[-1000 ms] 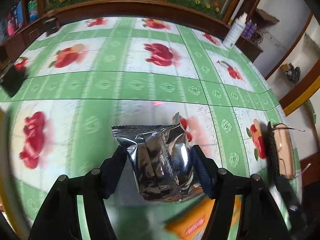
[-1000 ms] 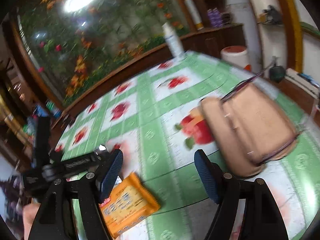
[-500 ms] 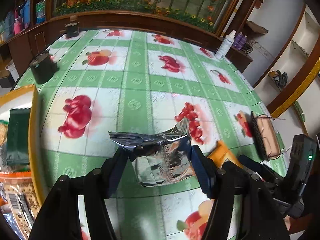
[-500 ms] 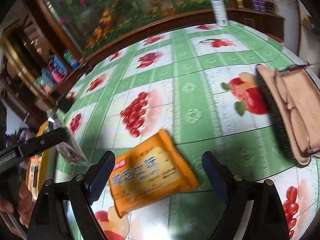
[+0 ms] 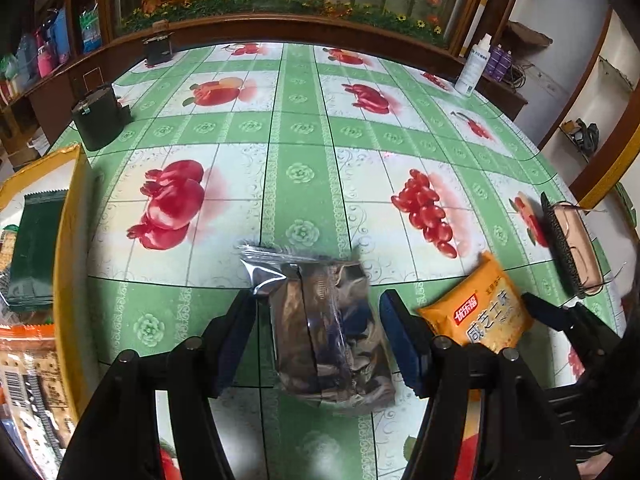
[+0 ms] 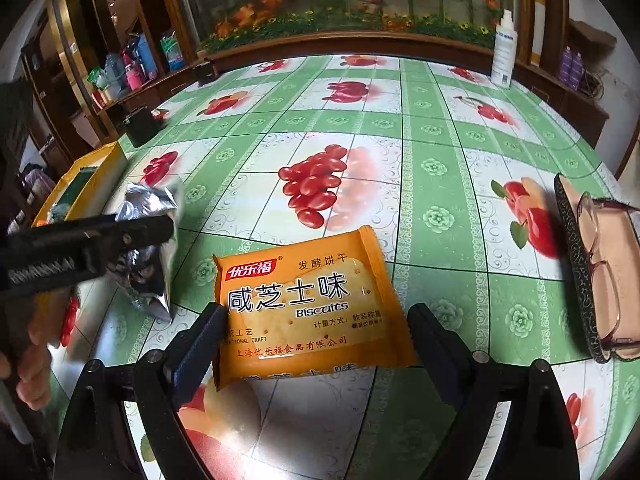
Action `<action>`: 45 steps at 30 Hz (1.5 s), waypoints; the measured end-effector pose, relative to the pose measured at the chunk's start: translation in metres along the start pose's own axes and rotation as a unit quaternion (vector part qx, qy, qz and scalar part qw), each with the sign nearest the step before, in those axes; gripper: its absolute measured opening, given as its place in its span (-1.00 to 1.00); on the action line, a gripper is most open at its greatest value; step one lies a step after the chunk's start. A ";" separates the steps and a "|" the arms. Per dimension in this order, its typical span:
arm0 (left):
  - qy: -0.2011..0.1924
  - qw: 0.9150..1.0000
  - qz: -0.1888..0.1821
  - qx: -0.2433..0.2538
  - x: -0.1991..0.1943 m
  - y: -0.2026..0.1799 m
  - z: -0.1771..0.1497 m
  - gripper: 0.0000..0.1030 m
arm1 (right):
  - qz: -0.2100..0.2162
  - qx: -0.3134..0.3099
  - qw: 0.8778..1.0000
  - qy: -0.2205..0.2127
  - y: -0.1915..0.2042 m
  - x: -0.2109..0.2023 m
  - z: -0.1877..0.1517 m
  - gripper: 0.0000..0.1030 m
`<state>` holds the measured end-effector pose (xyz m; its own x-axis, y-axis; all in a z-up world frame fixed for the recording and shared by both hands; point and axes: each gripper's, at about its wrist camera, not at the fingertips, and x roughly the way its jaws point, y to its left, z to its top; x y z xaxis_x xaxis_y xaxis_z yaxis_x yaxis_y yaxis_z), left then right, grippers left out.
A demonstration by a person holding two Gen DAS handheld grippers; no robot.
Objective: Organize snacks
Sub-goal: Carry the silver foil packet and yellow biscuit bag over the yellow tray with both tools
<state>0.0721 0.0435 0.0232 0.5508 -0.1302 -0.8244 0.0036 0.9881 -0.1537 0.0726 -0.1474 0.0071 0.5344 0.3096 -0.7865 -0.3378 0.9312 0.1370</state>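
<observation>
Snacks on a round table under a glossy green-checked cloth printed with red fruit. Beyond the far rim, a dark wood ledge and a long glass panel painted with flowers. White spray bottle at far right; small dark box at far left. Open glasses case with spectacles inside at the right edge. Yellow-walled box at the left edge, already holding a dark green pack and orange wrappers.

Left gripper angled steeply down over the near middle of the table, about half open, pads apparently against both sides of a silver foil packet. Packet crinkled, seam facing up, sealed end pointing away, lifted clear of the cloth. In the right wrist view, same gripper seen from the side, bare fingers wrapped round its handle.

Right gripper also tilted down, jaws wide and opening, one either side of an orange biscuit packet. Pads clear of it, nothing gripped. Packet flat on the cloth, face up, white Chinese characters and the word "Biscuits" readable, just right of the foil packet.
</observation>
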 end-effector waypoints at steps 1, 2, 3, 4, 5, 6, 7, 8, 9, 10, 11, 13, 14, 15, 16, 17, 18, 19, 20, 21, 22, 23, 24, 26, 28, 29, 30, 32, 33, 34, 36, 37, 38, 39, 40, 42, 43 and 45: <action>0.001 1.000 0.002 0.004 0.002 -0.001 -0.001 0.23 | -0.001 -0.001 1.000 0.000 0.001 0.000 0.000 0.83; 0.001 1.000 0.004 0.008 0.003 -0.002 -0.003 0.24 | -0.003 -0.002 1.000 -0.001 0.003 0.000 0.000 0.83; -0.002 1.000 0.007 0.010 0.003 -0.003 -0.005 0.29 | -0.006 -0.005 1.000 -0.001 0.004 0.000 0.000 0.83; -0.004 1.000 0.011 0.012 0.003 -0.004 -0.006 0.35 | -0.010 -0.009 1.000 -0.001 0.006 0.000 0.000 0.84; -0.005 1.000 0.015 0.013 0.003 -0.005 -0.007 0.37 | -0.014 -0.013 1.000 -0.002 0.008 0.000 -0.001 0.85; -0.007 1.000 0.016 0.015 0.003 -0.005 -0.009 0.38 | -0.017 -0.016 1.000 -0.002 0.009 0.000 -0.001 0.85; -0.008 1.000 0.015 0.015 0.003 -0.005 -0.010 0.38 | -0.020 -0.017 1.000 -0.003 0.010 0.000 -0.001 0.85; -0.010 1.000 0.013 0.018 0.004 -0.005 -0.011 0.38 | -0.021 -0.017 1.000 -0.004 0.010 0.000 -0.002 0.85; -0.007 1.000 0.014 0.022 0.007 -0.006 -0.013 0.32 | -0.022 -0.016 1.000 -0.007 0.010 0.000 -0.002 0.85; -0.013 0.999 0.020 0.027 0.007 -0.008 -0.015 0.19 | -0.022 -0.015 1.000 -0.008 0.010 -0.001 -0.003 0.85; -0.019 0.999 0.034 0.039 0.007 -0.011 -0.016 0.15 | -0.021 -0.012 1.000 -0.009 0.010 -0.001 -0.003 0.84; -0.030 0.997 0.042 0.049 0.006 -0.014 -0.018 0.13 | -0.019 -0.008 1.000 -0.013 0.009 -0.002 -0.003 0.73; -0.032 0.998 0.038 0.045 0.006 -0.013 -0.018 0.13 | -0.016 -0.005 1.000 -0.015 0.009 -0.003 -0.003 0.67; -0.034 0.998 0.035 0.043 0.005 -0.012 -0.018 0.13 | -0.016 -0.002 1.000 -0.017 0.008 -0.003 -0.002 0.65; -0.035 0.998 0.033 0.043 0.005 -0.011 -0.018 0.13 | -0.016 0.000 1.000 -0.019 0.007 -0.004 -0.002 0.58; -0.037 0.998 0.031 0.042 0.005 -0.010 -0.018 0.13 | -0.015 0.004 1.000 -0.021 0.006 -0.005 -0.001 0.56; -0.038 0.998 0.028 0.039 0.004 -0.008 -0.017 0.13 | -0.015 0.009 1.000 -0.022 0.004 -0.005 -0.001 0.55; -0.039 0.998 0.025 0.038 0.004 -0.008 -0.017 0.13 | -0.015 0.013 1.000 -0.023 0.003 -0.005 0.000 0.53; -0.040 0.998 0.021 0.037 0.003 -0.006 -0.017 0.13 | -0.014 0.017 0.999 -0.025 0.002 -0.006 0.000 0.53; -0.040 0.998 0.019 0.035 0.003 -0.006 -0.017 0.13 | -0.013 0.018 0.999 -0.025 0.002 -0.006 0.000 0.53; -0.041 0.998 0.017 0.033 0.003 -0.006 -0.017 0.13 | -0.014 0.016 0.999 -0.024 0.002 -0.005 0.000 0.53; -0.042 0.999 0.015 0.031 0.003 -0.005 -0.016 0.13 | -0.018 0.011 1.000 -0.023 0.004 -0.005 0.001 0.56; -0.043 0.999 0.015 0.030 0.003 -0.004 -0.016 0.13 | -0.020 0.008 1.000 -0.022 0.005 -0.004 0.001 0.57; -0.045 0.999 0.014 0.026 0.001 -0.002 -0.016 0.13 | -0.018 0.005 1.000 -0.023 0.007 -0.005 0.002 0.67; -0.048 0.999 0.011 0.021 -0.001 0.001 -0.015 0.13 | -0.012 -0.001 1.000 -0.026 0.009 -0.005 0.001 0.74; -0.050 0.998 0.010 0.019 -0.003 0.002 -0.015 0.13 | -0.012 -0.006 1.000 -0.025 0.011 -0.004 0.001 0.75; -0.052 0.998 0.010 0.018 -0.003 0.003 -0.015 0.13 | -0.017 -0.013 0.999 -0.025 0.014 -0.003 0.001 0.77; -0.056 0.998 0.009 0.016 -0.006 0.004 -0.015 0.13 | -0.032 -0.029 0.999 -0.021 0.020 0.002 0.000 0.81; -0.058 0.998 0.009 0.015 -0.007 0.005 -0.014 0.13 | -0.035 -0.032 0.999 -0.020 0.021 0.004 0.000 0.82; -0.060 0.998 0.008 0.015 -0.009 0.006 -0.014 0.13 | -0.037 -0.034 0.999 -0.020 0.022 0.004 0.000 0.82; -0.066 0.998 0.007 0.014 -0.012 0.006 -0.014 0.13 | -0.036 -0.033 0.999 -0.022 0.022 0.005 0.000 0.82; -0.069 0.998 0.007 0.014 -0.014 0.006 -0.014 0.13 | -0.033 -0.029 0.999 -0.021 0.020 0.005 0.000 0.82; -0.074 0.997 0.008 0.013 -0.016 0.006 -0.014 0.13 | -0.028 -0.023 0.999 -0.020 0.018 0.006 0.000 0.76; -0.078 0.997 0.009 0.013 -0.018 0.007 -0.014 0.13 | -0.025 -0.018 0.999 -0.021 0.016 0.005 0.000 0.71; -0.080 0.997 0.009 0.013 -0.019 0.007 -0.013 0.13 | -0.021 -0.014 0.999 -0.024 0.015 0.004 0.000 0.60; -0.087 0.996 0.011 0.012 -0.022 0.007 -0.013 0.13 | -0.021 -0.013 0.999 -0.029 0.016 0.003 0.000 0.51; -0.089 0.996 0.013 0.013 -0.022 0.006 -0.012 0.13 | -0.023 -0.013 0.999 -0.030 0.017 0.002 0.000 0.50; -0.095 0.995 0.017 0.014 -0.025 0.006 -0.012 0.13 | -0.026 -0.014 0.999 -0.032 0.018 0.002 0.000 0.48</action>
<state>0.0484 0.0517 0.0364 0.6988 -0.0820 -0.7106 0.0048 0.9939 -0.1100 0.0671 -0.1297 0.0082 0.6004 0.2735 -0.7515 -0.3297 0.9408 0.0790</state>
